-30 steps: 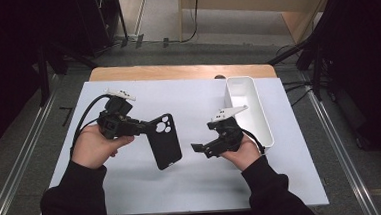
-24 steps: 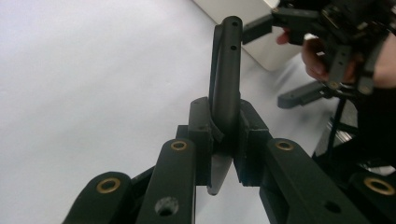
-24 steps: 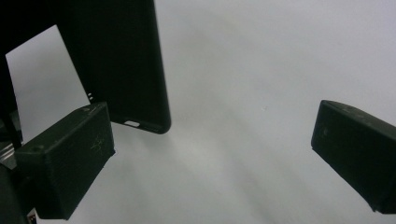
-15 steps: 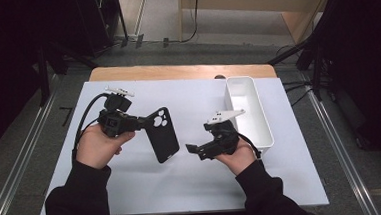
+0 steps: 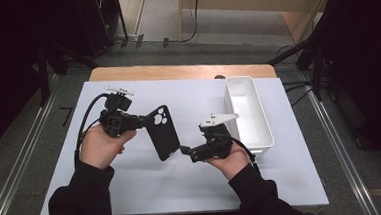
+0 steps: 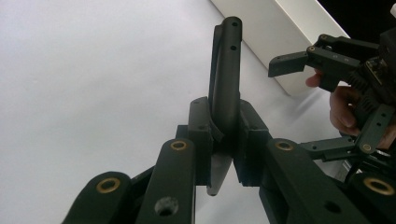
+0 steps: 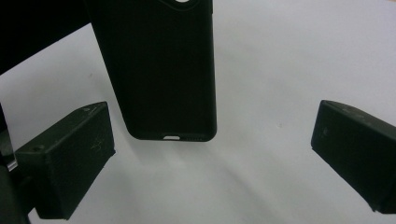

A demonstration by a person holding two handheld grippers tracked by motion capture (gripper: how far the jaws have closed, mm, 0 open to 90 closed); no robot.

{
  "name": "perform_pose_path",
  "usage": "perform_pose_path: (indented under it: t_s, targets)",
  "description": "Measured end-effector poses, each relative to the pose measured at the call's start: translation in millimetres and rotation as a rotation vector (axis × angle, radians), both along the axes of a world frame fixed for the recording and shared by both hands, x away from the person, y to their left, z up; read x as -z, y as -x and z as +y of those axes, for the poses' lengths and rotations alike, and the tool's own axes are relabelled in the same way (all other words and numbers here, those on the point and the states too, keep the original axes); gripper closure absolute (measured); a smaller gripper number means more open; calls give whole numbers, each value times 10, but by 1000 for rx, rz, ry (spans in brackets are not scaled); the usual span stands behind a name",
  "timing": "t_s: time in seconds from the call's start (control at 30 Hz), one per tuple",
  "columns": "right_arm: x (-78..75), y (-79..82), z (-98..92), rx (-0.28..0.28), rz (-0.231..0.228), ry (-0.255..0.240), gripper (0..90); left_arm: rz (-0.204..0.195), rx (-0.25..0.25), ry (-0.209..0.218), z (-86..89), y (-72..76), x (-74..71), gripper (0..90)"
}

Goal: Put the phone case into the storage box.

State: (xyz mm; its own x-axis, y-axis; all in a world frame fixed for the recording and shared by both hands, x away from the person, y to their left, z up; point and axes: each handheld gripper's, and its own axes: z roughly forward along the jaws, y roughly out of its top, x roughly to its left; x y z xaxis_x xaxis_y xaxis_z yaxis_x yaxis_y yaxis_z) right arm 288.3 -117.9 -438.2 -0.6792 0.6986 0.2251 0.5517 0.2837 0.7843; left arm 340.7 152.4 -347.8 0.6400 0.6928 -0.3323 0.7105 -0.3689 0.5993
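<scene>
A black phone case (image 5: 162, 134) with round camera cut-outs hangs above the white table mat (image 5: 133, 191), held by its camera end. My left gripper (image 5: 144, 121) is shut on it. In the left gripper view the case (image 6: 226, 79) stands edge-on between the pads of the left gripper (image 6: 224, 135). My right gripper (image 5: 186, 150) is open, its tips just right of the case's lower end. In the right gripper view the case's bottom edge (image 7: 159, 70) sits ahead of the right gripper (image 7: 212, 154), between the wide-apart pads (image 7: 70, 158) and untouched by them.
An empty white rectangular bin (image 5: 253, 146) stands at the right of the mat, close behind the right hand, and also appears as the bin (image 6: 285, 37). A wooden table edge (image 5: 176, 71) runs along the back. Dark floor and metal rails lie to both sides.
The right gripper has moved left, from beside the bin to the lower end of the case. The left gripper and the case have stayed in place.
</scene>
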Motion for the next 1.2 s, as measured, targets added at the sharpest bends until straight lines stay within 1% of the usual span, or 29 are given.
perform_pose_path:
  t_s: [0.07,0.27,0.43,0.47,0.53,0.57,0.67,0.7,0.83,0.93,1.0,1.07,1.2]
  targets:
    - [-7,6,15,12,-5,-6,0,-6,1,5,10,-5,0,786]
    - [-39,22,54,66,-20,-31,0,-6,-4,8,11,-7,-1,786]
    - [-83,37,100,85,-43,-44,0,-4,0,7,-9,-5,9,786]
    - [-96,46,117,92,-40,-48,0,-1,5,5,-8,-8,12,785]
    - [-118,56,144,98,-49,-40,0,7,6,8,-15,-7,17,785]
    - [-124,56,154,95,-58,-31,0,7,7,9,-19,-7,19,786]
    - [-127,54,192,95,-49,-39,0,9,13,3,-30,-2,17,786]
    - [-126,50,202,95,-42,-45,0,10,13,8,-34,1,19,786]
    - [-133,36,236,102,-39,-40,0,13,16,5,-51,6,22,786]
    - [-157,39,264,108,-52,-37,0,17,19,3,-66,11,25,785]
    - [-173,38,279,102,-55,-33,0,20,24,3,-74,12,29,786]
    - [-184,37,297,105,-45,-35,0,21,23,4,-82,15,31,785]
    - [-187,27,328,101,-44,-37,0,20,28,1,-99,21,35,785]
